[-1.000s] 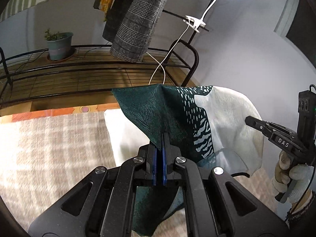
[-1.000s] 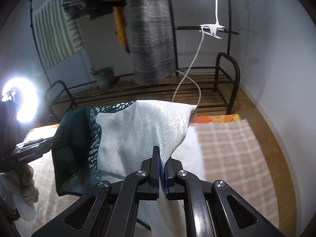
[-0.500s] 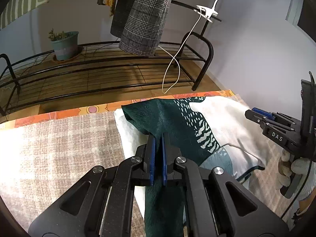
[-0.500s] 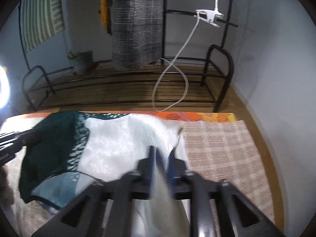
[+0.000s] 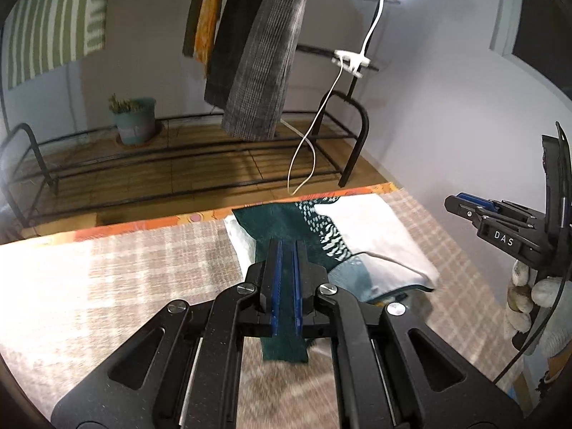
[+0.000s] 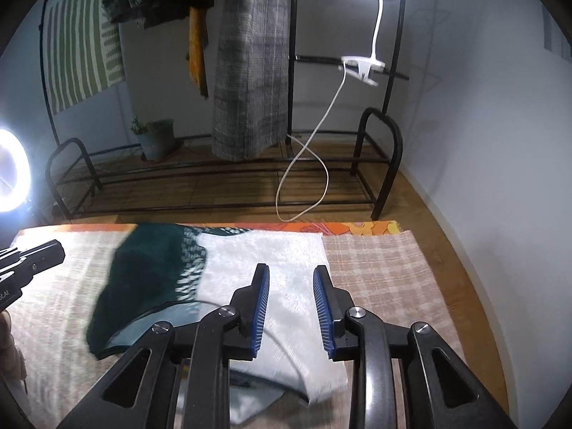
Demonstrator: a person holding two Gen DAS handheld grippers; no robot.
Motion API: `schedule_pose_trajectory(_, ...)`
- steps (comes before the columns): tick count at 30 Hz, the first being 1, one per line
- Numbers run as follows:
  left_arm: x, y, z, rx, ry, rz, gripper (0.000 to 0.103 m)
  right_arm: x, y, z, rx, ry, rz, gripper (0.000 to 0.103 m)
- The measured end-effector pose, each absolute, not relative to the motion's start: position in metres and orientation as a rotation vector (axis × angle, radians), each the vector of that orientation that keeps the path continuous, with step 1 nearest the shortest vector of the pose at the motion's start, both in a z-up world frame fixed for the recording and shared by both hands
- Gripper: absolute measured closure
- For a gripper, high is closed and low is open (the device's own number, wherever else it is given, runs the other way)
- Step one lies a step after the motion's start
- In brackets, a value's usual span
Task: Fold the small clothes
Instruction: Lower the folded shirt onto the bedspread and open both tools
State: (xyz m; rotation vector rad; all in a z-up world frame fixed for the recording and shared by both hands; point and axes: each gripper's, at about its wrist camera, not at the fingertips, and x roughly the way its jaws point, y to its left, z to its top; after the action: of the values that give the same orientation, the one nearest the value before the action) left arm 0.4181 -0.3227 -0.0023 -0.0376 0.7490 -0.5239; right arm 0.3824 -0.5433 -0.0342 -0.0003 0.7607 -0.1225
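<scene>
The small green-and-white cloth [image 6: 250, 279] lay on the checked blanket [image 6: 375, 268], near the far edge. The left gripper [image 5: 286, 279] had its two fingers standing a little apart, with a dark green strip of the cloth running between them; I could not tell if they pinched it. The right gripper [image 6: 291, 304] was wide apart above the white part, holding nothing. If the left one pulled away with the strip caught, it might drag the cloth and spoil the fold.
</scene>
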Motion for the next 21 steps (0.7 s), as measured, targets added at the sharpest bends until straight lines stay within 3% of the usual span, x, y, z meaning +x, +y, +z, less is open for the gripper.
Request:
schedule_pose_trajectory(13,0.301,-0.241,0.09,-0.01,0.585,-0.537,0.101,0.275,-0.476,0.065,-0.005,0.626,-0.112,0.077)
schedule_pose_trajectory(21,0.234,-0.189,0.106,-0.012,0.531,-0.555,0.095,0.207,-0.429,0.081,-0.009,0.614,-0.106,0.077)
